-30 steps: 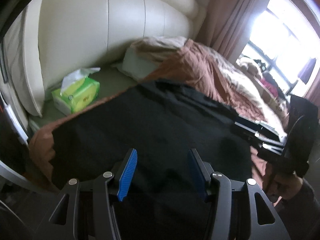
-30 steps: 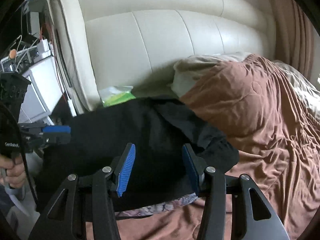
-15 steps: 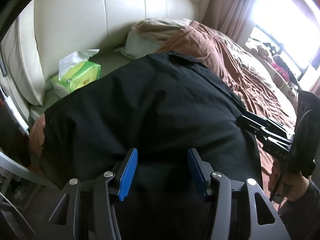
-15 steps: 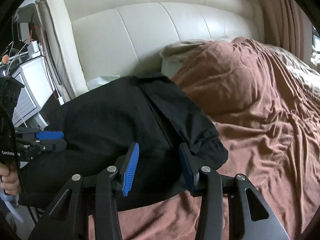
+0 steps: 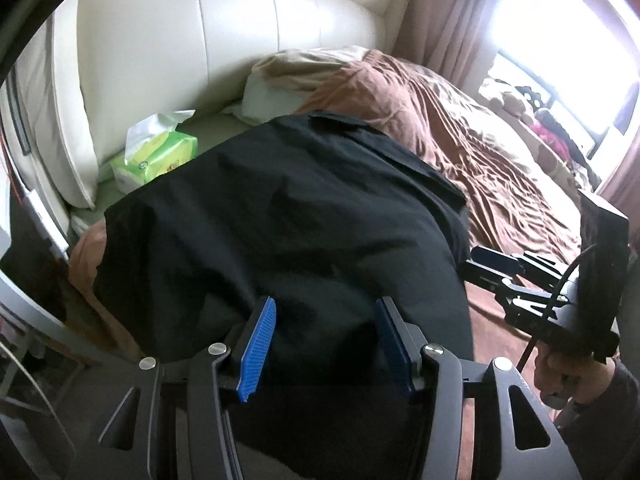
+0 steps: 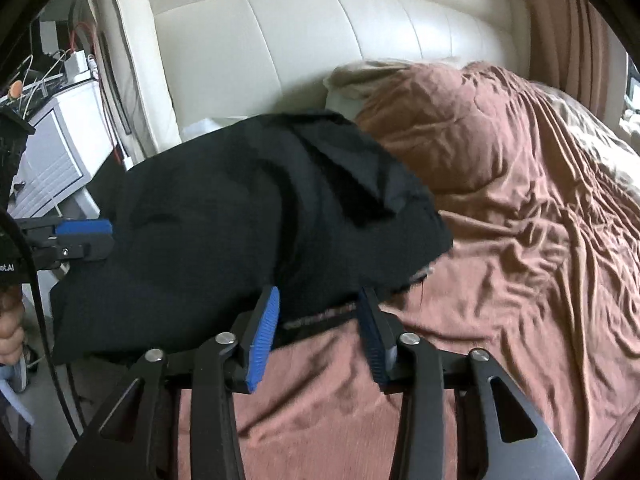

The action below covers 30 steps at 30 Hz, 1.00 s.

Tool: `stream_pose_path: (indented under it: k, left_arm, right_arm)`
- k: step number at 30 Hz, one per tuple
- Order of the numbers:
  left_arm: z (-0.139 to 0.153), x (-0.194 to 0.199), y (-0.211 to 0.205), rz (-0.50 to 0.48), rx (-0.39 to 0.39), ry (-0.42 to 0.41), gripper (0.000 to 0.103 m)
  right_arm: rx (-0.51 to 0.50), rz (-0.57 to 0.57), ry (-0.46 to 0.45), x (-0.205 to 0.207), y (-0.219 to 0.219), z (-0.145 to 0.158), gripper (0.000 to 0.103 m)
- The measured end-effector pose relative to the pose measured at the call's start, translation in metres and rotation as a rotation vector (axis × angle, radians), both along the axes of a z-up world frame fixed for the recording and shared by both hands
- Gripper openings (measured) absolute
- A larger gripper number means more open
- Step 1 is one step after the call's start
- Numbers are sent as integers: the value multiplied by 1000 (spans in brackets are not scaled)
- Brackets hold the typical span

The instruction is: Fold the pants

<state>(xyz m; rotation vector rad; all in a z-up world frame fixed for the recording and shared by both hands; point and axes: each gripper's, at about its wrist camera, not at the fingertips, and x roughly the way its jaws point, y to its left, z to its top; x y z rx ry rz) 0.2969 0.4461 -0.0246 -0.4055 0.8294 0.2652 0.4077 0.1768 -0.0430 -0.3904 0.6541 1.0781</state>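
Black pants (image 5: pixel 280 200) lie bunched in a raised heap on a brown blanket (image 6: pixel 520 200) on a bed. My left gripper (image 5: pixel 326 308) hovers over their near edge. Its blue pads stand apart, with black cloth lying between and under them but not pinched. My right gripper (image 6: pixel 319 294) is at the pants' (image 6: pixel 260 208) right near corner. Its jaws are closing, and the hem and a strip of patterned lining sit between pads that do not press on them. Each view shows the other gripper beside the pants: the right gripper (image 5: pixel 492 264) and the left gripper (image 6: pixel 96 236).
A cream padded headboard (image 5: pixel 200 40) rises behind the bed. A green tissue pack (image 5: pixel 160 156) and a pillow (image 5: pixel 272 96) lie just past the pants. A white bedside cabinet (image 6: pixel 52 152) with cables stands left. A person's hand (image 5: pixel 560 364) holds the right gripper. A curtain and a bright window are far right.
Both grippers have come closer to the pants, which now fill more of each view and hide the tissue pack from the right wrist. The right jaws have narrowed; the left jaws have kept their width.
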Motion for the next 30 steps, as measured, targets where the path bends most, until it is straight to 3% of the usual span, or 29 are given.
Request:
stream_pose_path:
  k: [9,11,14,15,18,23,30]
  left_arm:
    - [36,-26,-40,-2,51,-34,55]
    - [43,-31,-48,1,56,-39,61]
    - [56,-42,-65,9,85,-71,83]
    - [61,-46,-70,10,97,-86,92]
    - [76,-57,-86,15,141,-121,101]
    - [98,-72,-106,3,153,-166,102]
    - [118,-89,-136,-35,181,-186,102]
  right_arm:
    - [15,-36,-1,-27,-56,44,36]
    - [20,-47,-12,-36,-73,55,54]
    - [38,-73,-46,-51,-101,73,80]
    - [45,-73,-55,-56,-109,78,81]
    - [47,-90,-92,-74,-134,95,84]
    - [63,-133,-126,-100,-172,117,103]
    - [89,-175,-134,-134,-215,138,103]
